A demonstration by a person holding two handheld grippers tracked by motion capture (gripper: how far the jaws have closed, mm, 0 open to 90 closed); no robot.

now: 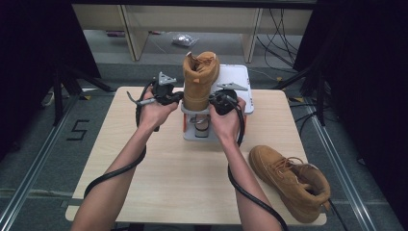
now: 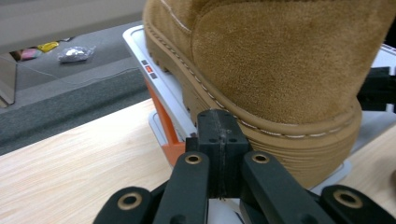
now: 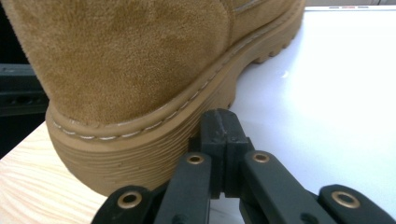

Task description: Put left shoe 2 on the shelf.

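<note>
Both jaw pairs pressed together empty, left gripper (image 2: 219, 123) and right gripper (image 3: 222, 122) flank the heel of the tan suede boot (image 1: 199, 79) on its white stand (image 1: 238, 79), apparently steadying it.

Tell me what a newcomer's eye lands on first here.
A tan suede boot standing on the white stand at the table's far edge, flanked by the left gripper and right gripper, both shut, at its heel. Its mate, the second boot, lies on its side at the near right corner.
</note>
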